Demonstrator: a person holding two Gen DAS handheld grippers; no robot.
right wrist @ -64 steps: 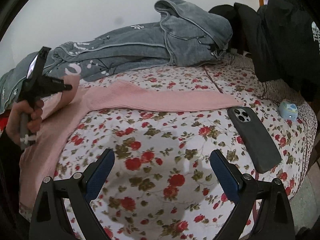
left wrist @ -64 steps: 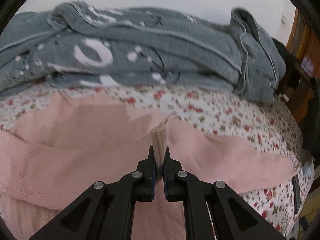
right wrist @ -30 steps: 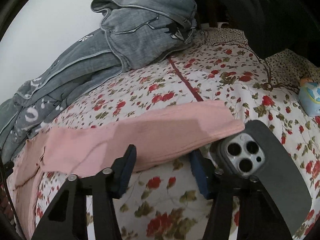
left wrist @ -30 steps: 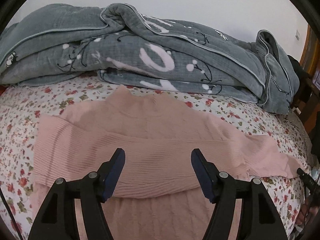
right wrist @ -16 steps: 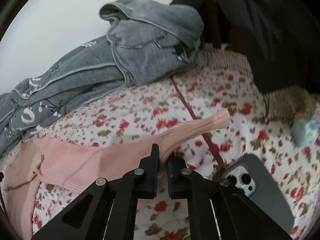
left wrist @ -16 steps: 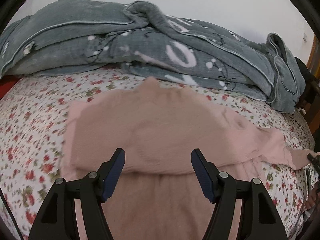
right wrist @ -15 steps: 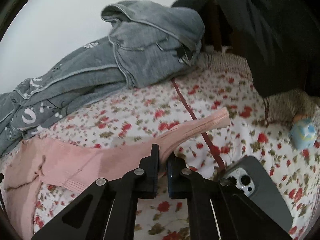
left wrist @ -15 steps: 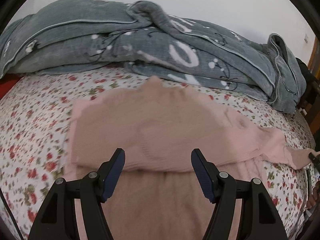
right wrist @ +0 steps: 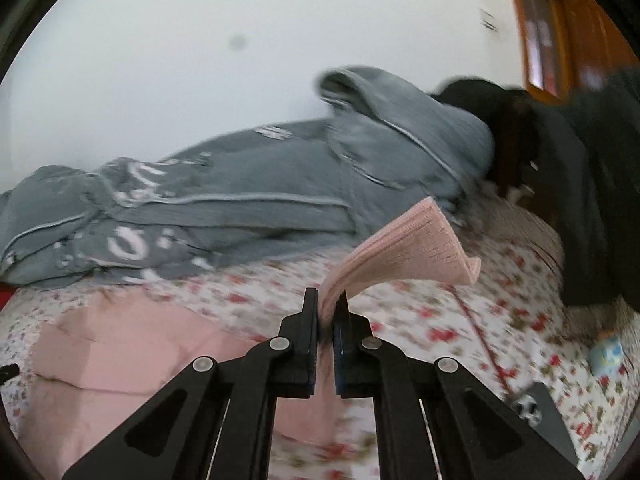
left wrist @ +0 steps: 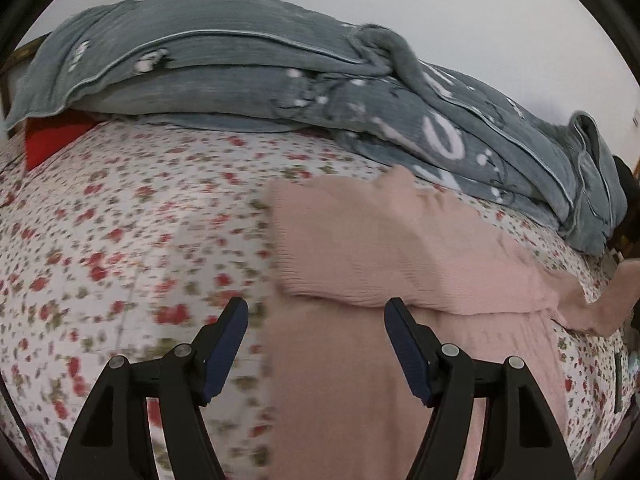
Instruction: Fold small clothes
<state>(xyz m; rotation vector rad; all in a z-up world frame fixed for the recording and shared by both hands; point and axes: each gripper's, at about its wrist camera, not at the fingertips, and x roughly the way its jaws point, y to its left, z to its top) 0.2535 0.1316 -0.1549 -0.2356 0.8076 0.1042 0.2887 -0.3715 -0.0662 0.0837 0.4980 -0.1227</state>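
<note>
A pink knit sweater [left wrist: 384, 248] lies on the floral bedsheet [left wrist: 120, 240], its left sleeve folded across the chest. My left gripper [left wrist: 316, 324] is open and empty, held just above the sweater's lower left edge. My right gripper [right wrist: 327, 300] is shut on the cuff of the right sleeve [right wrist: 404, 252] and holds it lifted off the bed; the cuff flops over above the jaws. The sweater body shows in the right wrist view [right wrist: 132, 344] at lower left. The raised sleeve shows at the far right of the left wrist view [left wrist: 600, 304].
A grey quilt [left wrist: 240, 68] is heaped along the wall behind the sweater. A red item [left wrist: 48, 136] pokes out at far left. A dark phone [right wrist: 540, 408] and a small blue object [right wrist: 606, 354] lie on the bed at right. Dark clothes [right wrist: 580, 160] hang at right.
My right gripper has lifted the sleeve cuff off the bed and swung it up and left. My left gripper, still open, has moved left towards the sweater's left edge.
</note>
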